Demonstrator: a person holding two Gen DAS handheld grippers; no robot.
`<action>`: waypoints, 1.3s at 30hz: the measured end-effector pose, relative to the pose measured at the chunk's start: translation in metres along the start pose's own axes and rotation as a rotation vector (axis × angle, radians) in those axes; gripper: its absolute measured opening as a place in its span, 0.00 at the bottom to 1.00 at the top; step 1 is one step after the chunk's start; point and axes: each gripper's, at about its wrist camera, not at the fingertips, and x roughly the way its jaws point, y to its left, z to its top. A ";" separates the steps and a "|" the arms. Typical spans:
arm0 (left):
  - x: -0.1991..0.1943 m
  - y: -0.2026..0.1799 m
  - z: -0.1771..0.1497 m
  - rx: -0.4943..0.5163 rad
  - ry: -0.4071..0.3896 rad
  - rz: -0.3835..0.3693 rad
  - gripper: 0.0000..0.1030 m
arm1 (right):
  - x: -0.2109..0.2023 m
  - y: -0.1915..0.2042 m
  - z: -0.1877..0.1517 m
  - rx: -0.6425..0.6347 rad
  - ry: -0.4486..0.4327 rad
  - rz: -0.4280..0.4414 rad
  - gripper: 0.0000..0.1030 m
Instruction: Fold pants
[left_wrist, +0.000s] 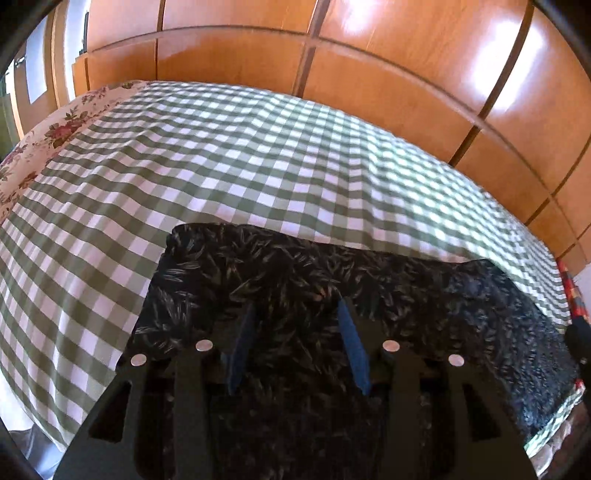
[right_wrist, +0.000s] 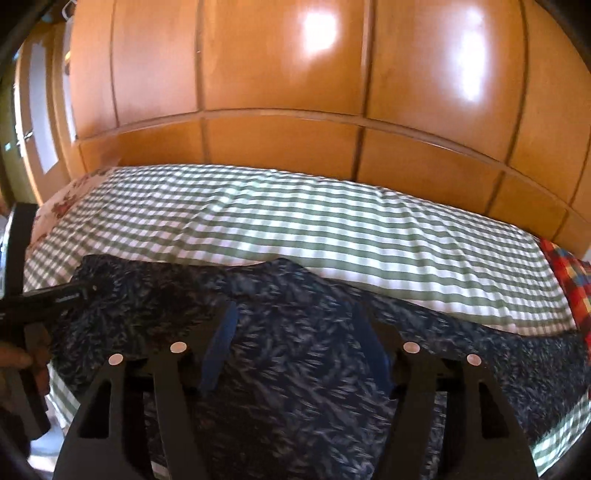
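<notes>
Dark navy pants with a leaf print (left_wrist: 295, 273) lie flat on the green-and-white checked bed cover (left_wrist: 207, 162). My left gripper (left_wrist: 297, 314) is open, its blue-padded fingers (left_wrist: 243, 339) hovering just above the fabric near the bed's front edge. In the right wrist view the same pants (right_wrist: 314, 350) spread across the near part of the bed (right_wrist: 332, 221). My right gripper (right_wrist: 295, 321) is open over them, holding nothing. The left gripper's black body shows at the left edge of the right wrist view (right_wrist: 55, 295).
A glossy wooden wardrobe (left_wrist: 332, 66) stands close behind the bed. A floral pillow (left_wrist: 62, 125) lies at the far left. A red plaid cloth (right_wrist: 569, 280) lies at the right end of the bed.
</notes>
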 end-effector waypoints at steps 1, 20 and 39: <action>0.002 -0.001 0.001 0.003 0.004 0.006 0.44 | 0.000 -0.003 -0.001 0.006 0.002 -0.002 0.62; 0.015 -0.013 0.011 0.058 0.015 0.053 0.44 | 0.015 -0.017 -0.010 0.022 0.029 -0.027 0.66; 0.037 -0.013 0.021 0.066 0.025 0.077 0.49 | 0.049 -0.029 -0.019 0.026 0.115 -0.055 0.66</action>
